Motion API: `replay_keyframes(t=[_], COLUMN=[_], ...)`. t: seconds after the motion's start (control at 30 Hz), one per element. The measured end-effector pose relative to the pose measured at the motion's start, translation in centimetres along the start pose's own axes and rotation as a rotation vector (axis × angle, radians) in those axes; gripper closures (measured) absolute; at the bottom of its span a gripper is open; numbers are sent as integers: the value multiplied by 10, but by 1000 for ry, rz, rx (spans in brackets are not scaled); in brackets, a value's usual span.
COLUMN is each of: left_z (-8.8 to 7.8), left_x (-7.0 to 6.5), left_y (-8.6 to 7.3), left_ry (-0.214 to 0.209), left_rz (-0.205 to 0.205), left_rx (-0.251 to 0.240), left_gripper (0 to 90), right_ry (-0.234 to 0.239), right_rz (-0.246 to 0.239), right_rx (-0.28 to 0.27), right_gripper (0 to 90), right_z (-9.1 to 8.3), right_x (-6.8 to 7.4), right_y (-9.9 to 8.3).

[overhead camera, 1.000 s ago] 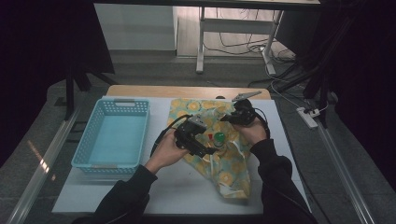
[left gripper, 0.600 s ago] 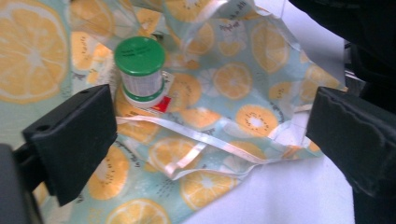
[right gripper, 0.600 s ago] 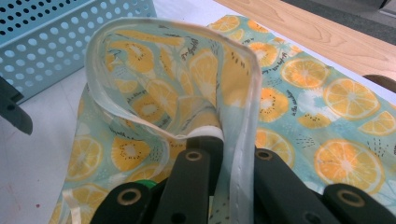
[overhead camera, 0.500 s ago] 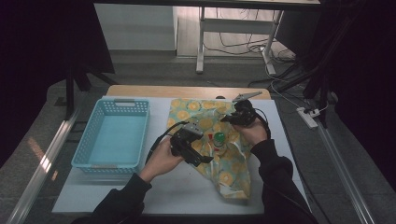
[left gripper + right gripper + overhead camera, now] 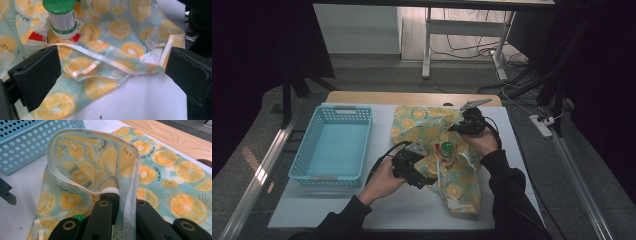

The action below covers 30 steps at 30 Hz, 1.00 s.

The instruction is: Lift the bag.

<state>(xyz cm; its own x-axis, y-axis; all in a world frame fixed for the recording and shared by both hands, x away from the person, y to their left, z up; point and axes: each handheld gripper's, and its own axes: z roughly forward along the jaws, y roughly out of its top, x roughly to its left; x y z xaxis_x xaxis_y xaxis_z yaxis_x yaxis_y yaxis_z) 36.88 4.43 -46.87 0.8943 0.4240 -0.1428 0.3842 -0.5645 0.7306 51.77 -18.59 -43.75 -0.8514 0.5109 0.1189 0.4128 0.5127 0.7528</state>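
High view: fruit-print cloth spread toward worktop right half, green-capped bottle on it, blue basket at left.

Left gripper view: left tongs wide apart, gripping nothing, over cloth hem.

Right gripper view: right tongs clamped on lifted cloth edge.

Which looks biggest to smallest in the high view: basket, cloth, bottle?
1. basket and cloth: too close to rank, since the cloth is rumpled and partly hidden by the hands.
2. bottle, by far the smallest.
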Motion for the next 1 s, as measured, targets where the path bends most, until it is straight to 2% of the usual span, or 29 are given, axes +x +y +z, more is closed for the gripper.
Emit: replay_keyframes(t=[0.1,0.27,0.47,0.73,0.83,1.0], left_z=[1,6,17,39,49,62], left_x=[-1,-2,-6,-10,-11,-11], left_y=[-4,-10,-13,-15,-17,-20], left_ry=[0,-23,-51,-115,-112,-74], left_rz=[10,22,79,132,156,201], left_rx=[8,13,37,81,110,161], left_gripper=[4,3,11,40,69,148], right_ry=[0,3,5,6,7,11], right_rz=[-1,-2,-2,-4,-5,-5], right_rx=[0,-1,0,1,1,5], right_gripper=[900,900,900,900,900,900], right_z=[0,1,2,2,3,5], right_x=[0,1,2,1,2,2], right_y=[0,1,1,1,1,1])
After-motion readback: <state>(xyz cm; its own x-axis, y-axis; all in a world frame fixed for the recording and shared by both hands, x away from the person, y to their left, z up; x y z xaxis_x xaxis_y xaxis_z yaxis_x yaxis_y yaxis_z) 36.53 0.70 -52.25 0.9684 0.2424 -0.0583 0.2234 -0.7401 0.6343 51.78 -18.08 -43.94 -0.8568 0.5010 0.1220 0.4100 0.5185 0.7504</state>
